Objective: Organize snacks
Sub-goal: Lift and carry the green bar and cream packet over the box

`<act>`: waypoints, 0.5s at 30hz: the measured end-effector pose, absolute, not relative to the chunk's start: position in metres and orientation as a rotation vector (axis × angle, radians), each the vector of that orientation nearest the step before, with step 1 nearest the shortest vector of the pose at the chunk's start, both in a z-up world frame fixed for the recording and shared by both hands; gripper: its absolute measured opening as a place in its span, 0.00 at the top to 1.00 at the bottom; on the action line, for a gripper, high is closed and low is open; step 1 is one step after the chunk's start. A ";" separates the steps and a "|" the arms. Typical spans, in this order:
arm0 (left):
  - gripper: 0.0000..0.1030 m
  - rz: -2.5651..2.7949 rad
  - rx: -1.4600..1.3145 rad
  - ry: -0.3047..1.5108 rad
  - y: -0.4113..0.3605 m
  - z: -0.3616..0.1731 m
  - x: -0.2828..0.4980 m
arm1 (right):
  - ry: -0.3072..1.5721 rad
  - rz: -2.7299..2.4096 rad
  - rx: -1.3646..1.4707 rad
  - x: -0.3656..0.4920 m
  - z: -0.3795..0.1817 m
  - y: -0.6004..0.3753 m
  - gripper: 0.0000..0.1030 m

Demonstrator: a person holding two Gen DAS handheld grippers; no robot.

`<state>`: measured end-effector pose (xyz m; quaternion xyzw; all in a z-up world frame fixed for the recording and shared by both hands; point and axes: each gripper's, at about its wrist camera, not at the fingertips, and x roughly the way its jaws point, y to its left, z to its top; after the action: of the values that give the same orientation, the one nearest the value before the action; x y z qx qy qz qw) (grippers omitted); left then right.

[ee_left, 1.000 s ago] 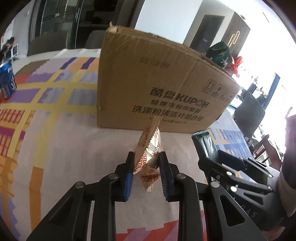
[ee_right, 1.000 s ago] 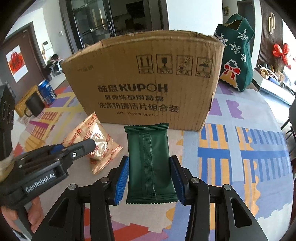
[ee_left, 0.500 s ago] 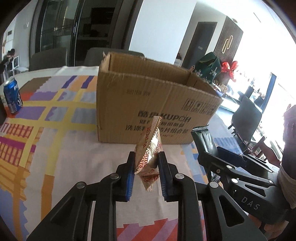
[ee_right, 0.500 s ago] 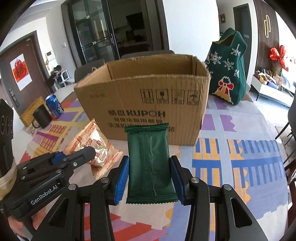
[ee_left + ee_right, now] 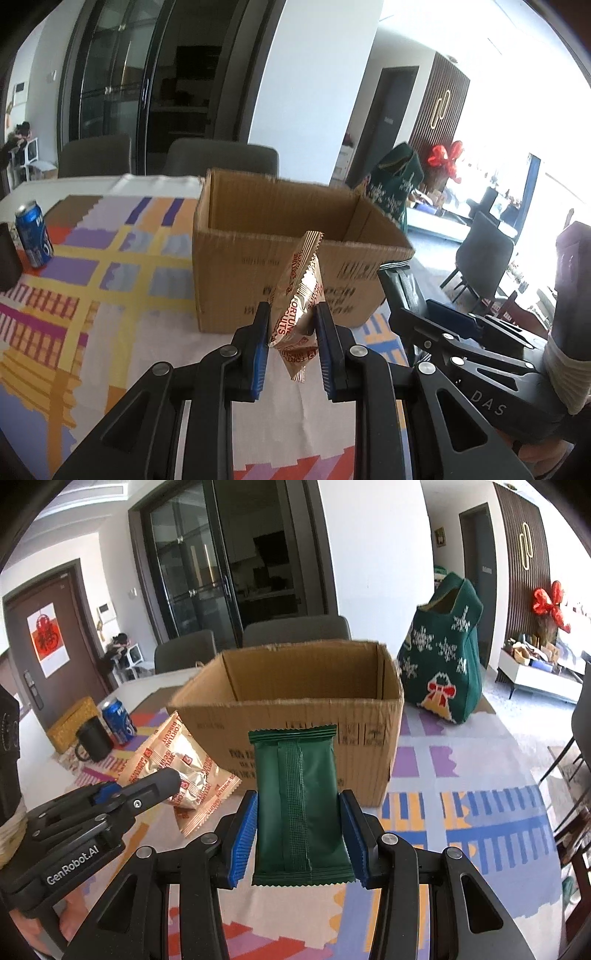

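Note:
My left gripper point(image 5: 291, 332) is shut on a gold biscuit packet point(image 5: 301, 295) with red print, held edge-on above the table in front of an open cardboard box point(image 5: 258, 266). My right gripper point(image 5: 299, 819) is shut on a dark green snack packet point(image 5: 299, 805), held upright before the same box point(image 5: 306, 716). The box interior that shows looks empty. The left gripper point(image 5: 140, 797) with the gold packet point(image 5: 177, 771) shows at the left of the right wrist view. The right gripper point(image 5: 424, 306) with the green packet's edge point(image 5: 400, 280) shows at the right of the left wrist view.
A blue soda can point(image 5: 33, 236) and a black mug point(image 5: 92, 740) stand at the table's left, next to a woven yellow box point(image 5: 70, 723). A green Christmas bag point(image 5: 447, 653) stands right of the box. Grey chairs point(image 5: 295, 629) are behind the patterned tablecloth point(image 5: 92, 288).
Both grippers have risen with their packets. The views now look over the box rim into its open top, where earlier they faced its front wall.

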<state>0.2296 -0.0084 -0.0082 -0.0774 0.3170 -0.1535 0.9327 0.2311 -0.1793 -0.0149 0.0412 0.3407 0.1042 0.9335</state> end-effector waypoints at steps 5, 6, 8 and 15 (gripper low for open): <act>0.76 -0.315 -0.154 0.605 -0.007 0.008 0.232 | 0.656 0.215 0.088 0.233 0.000 -0.180 0.56; 0.76 -0.315 -0.152 0.593 -0.007 0.011 0.233 | 0.650 0.215 0.087 0.234 0.002 -0.180 0.56; 0.76 -0.313 -0.146 0.577 -0.006 0.017 0.236 | 0.636 0.216 0.087 0.235 0.007 -0.180 0.56; 0.76 -0.306 -0.128 0.529 -0.004 0.035 0.250 | 0.582 0.222 0.065 0.244 0.027 -0.175 0.56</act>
<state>0.2497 -0.0045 0.0354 -0.0630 0.2600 -0.1503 0.9518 0.2438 -0.1748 0.0272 0.0318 0.2865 0.1092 0.9513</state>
